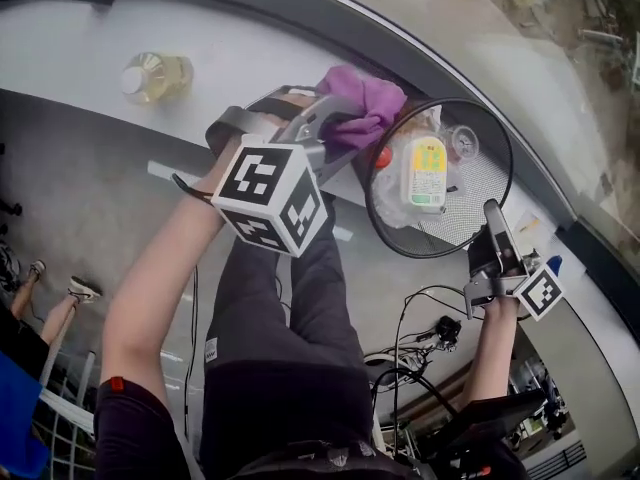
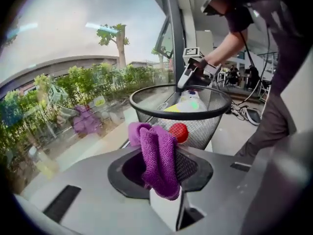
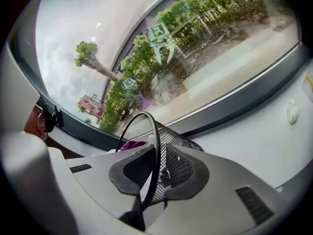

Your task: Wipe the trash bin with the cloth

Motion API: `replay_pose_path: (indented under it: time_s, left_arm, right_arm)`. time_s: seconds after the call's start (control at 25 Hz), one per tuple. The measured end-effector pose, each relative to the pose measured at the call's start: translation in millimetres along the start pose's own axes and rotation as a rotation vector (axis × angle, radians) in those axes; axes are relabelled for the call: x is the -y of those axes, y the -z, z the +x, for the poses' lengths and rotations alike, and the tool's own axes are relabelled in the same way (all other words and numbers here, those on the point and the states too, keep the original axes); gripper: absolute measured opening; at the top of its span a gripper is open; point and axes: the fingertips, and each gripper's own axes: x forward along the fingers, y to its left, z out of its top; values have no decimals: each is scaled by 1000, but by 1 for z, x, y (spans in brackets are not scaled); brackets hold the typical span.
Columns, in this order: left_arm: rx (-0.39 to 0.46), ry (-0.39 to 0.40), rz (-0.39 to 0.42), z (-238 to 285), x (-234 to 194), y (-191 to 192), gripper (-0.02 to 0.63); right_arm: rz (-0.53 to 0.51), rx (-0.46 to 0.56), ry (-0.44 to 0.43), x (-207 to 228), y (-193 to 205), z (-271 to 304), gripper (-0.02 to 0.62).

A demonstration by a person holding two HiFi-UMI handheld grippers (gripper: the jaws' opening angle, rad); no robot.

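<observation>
Head view first: the left hand-held gripper (image 1: 333, 128) sits in the upper middle of the frame, its marker cube facing the camera, and it's clamped on a purple cloth (image 1: 366, 101) that bunches out past the jaws. The cloth is right at the upper left edge of the trash bin (image 1: 480, 193), a black wire-mesh one seen from above just right of centre. Whether the cloth actually touches the rim, I honestly can't tell. The right hand-held gripper (image 1: 492, 212) comes in from the lower right and bites the bin's rim on that side. Inside the bin there's a container with a yellow label (image 1: 425, 173), and a small red round thing (image 1: 382, 156) at the left edge. A bottle of yellowish liquid (image 1: 150, 76) stands on the pale surface (image 1: 80, 38) in the upper left, well apart from all that. In the left gripper view the jaws pinch the cloth (image 2: 159, 160) at the centre, folds hanging down over them, with the bin's mesh wall (image 2: 205, 131) just behind and the red thing (image 2: 179, 132) peeking beside the cloth. In the right gripper view the jaws are closed on the bin (image 3: 181, 146), one pad inside the mesh and one outside, the rim running up between them at the centre.
</observation>
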Motion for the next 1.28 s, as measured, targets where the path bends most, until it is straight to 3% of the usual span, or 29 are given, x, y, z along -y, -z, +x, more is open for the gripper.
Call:
replay_pose_path:
  time_s: [0.28, 0.6, 0.72, 0.84, 0.96, 1.04, 1.16, 1.28]
  left_arm:
    - [-11, 87, 11, 0, 47, 4, 106]
    - [-56, 162, 8, -18, 101, 1, 107]
    - [-44, 168, -74, -23, 104, 0, 107]
    - [-12, 145, -187, -28, 87, -2, 107]
    - [33, 114, -249, -31, 66, -10, 107]
    - [31, 116, -219, -30, 55, -14, 107]
    - [-3, 131, -101, -27, 46, -14, 107]
    - [-11, 127, -62, -29, 40, -14, 107]
  right_arm:
    - [210, -1, -10, 12, 29, -17, 69]
    - [362, 43, 19, 1, 72, -35, 72]
    - [379, 81, 20, -6, 79, -33, 72]
    - [274, 70, 48, -13, 84, -31, 72]
    - [56, 32, 114, -14, 68, -33, 112]
    - [-141, 36, 134, -19, 35, -29, 114]
    - [-440, -9, 109, -33, -11, -5, 114]
    - [-603, -136, 103, -33, -27, 24, 112]
